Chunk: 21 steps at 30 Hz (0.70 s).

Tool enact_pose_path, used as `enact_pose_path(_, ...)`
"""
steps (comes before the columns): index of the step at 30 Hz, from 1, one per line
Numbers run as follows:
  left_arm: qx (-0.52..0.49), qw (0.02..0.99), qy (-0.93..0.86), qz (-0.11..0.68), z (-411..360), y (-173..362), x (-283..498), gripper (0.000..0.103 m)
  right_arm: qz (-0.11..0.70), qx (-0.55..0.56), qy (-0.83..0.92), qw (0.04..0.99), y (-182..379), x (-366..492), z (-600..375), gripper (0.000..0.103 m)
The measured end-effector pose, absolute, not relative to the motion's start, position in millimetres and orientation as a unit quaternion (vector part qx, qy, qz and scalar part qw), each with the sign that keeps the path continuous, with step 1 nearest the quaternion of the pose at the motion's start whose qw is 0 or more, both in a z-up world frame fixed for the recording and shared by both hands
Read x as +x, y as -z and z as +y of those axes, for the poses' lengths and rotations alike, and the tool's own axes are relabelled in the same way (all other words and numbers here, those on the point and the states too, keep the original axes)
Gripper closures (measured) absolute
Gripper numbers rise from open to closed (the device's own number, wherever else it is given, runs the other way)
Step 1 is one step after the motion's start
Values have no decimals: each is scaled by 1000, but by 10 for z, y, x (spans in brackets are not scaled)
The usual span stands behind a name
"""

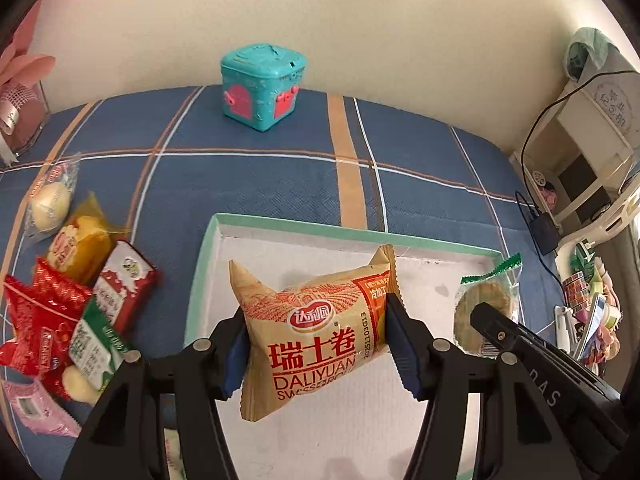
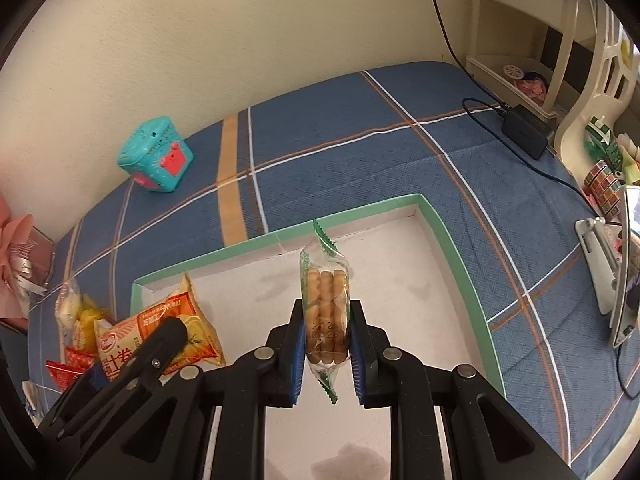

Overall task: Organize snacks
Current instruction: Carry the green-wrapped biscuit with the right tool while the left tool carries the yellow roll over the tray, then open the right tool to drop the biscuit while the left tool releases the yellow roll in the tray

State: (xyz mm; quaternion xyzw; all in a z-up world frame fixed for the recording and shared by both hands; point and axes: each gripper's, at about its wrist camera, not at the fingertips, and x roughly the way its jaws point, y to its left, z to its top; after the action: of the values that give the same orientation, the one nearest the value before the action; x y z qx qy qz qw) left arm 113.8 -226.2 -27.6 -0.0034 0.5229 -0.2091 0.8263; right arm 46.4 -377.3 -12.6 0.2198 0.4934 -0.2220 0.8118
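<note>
Clamped between my left gripper (image 1: pixel 316 344) pads, the puffy orange plastic-wrapped Swiss roll (image 1: pixel 316 332) hung above the white, green-rimmed cardboard tray (image 1: pixel 304 227), near its left edge. My right gripper (image 2: pixel 326 344) pinched the clear green-trimmed packet of round biscuits (image 2: pixel 325 300) over the tray's middle. Both seemed light; I judged the roll soft and crushable, the biscuits brittle, so mid-body holds suited. More wrapped snacks (image 1: pixel 68 292) lay heaped on the blue plaid cloth (image 1: pixel 280 176) at its left edge.
</note>
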Motion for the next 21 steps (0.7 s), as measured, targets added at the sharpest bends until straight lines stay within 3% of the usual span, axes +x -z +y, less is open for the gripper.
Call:
enact_pose_path(12,10,828,205,522,-2317,400,1206,40,506,209,230,804,202,513,-3774,82)
enact_pose_path(21,17,827,193,528,-2316,392,1208,31,516,212,231,797,226,518,-3781,81)
